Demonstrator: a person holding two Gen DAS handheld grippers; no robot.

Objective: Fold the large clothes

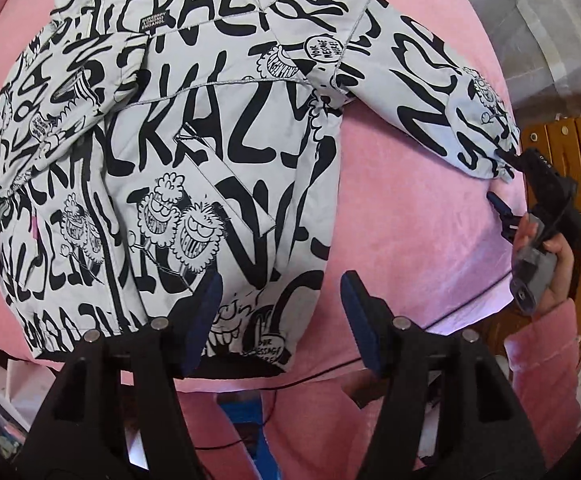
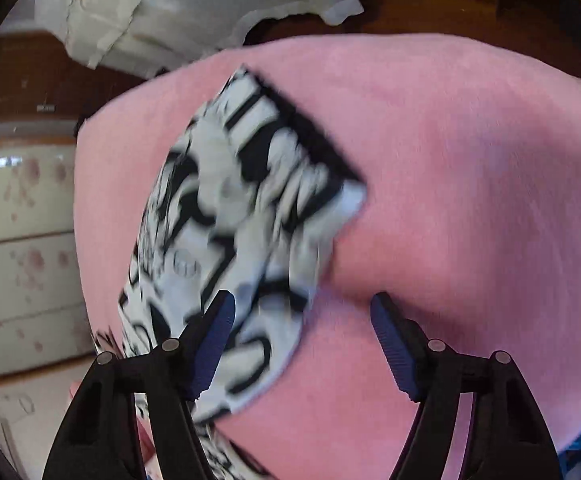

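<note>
Jacket (image 1: 178,152) lies on pink blanket (image 1: 410,208); left gripper (image 1: 280,320) hovers at its near hem, jaws apart; right gripper (image 2: 302,344), jaws apart, at its right cuff (image 2: 250,200).

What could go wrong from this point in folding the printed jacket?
The right claw stands open at the sleeve cuff; it could pinch the pink cover along with it. The left claw hangs open over the jacket hem, holding nothing, so the body may drag when the sleeve is pulled. A thin black cable could snag.
</note>
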